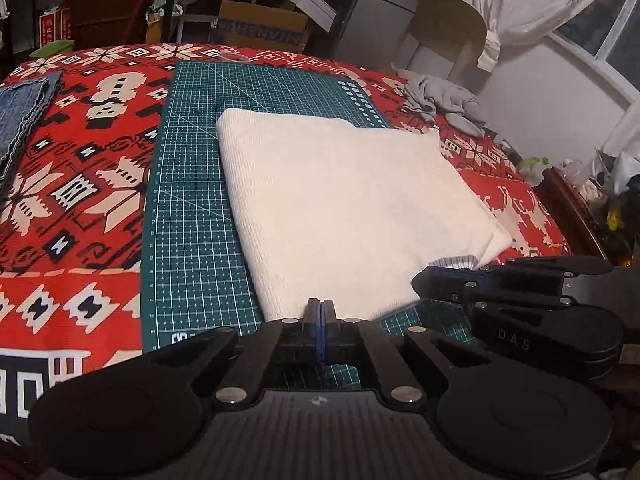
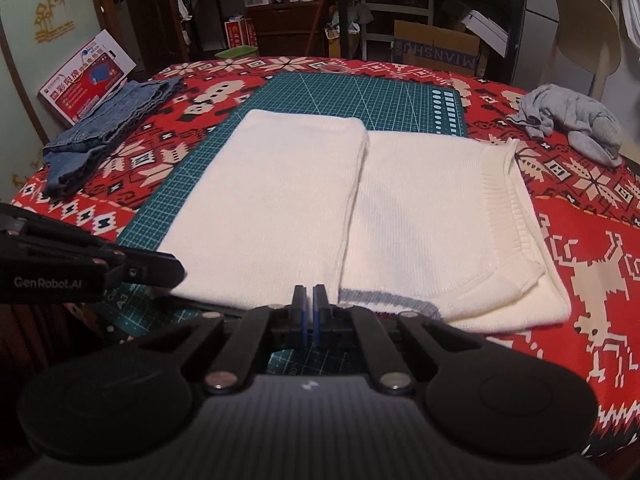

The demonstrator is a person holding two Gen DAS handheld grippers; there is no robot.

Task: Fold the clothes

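White sweater [image 2: 320, 204]: 1, folded | denim [image 2: 104, 136]: 1 | hand-held grippers left [image 1: 320, 308], right [image 2: 309, 296]: 2, clenched empty

The left gripper [image 2: 176, 270] carries the words "GenRobot.AI" in grey on its black body. The right gripper [image 1: 418, 280] shows the letters "DAS" on its round black part. On the green cutting mat [image 2: 320, 96], the near left corner has "A3", and small ruler numbers run along its left edge. Behind the mat, the cardboard box [image 2: 436, 50] has a blue band with mirrored letters, read as "MIANSHU".
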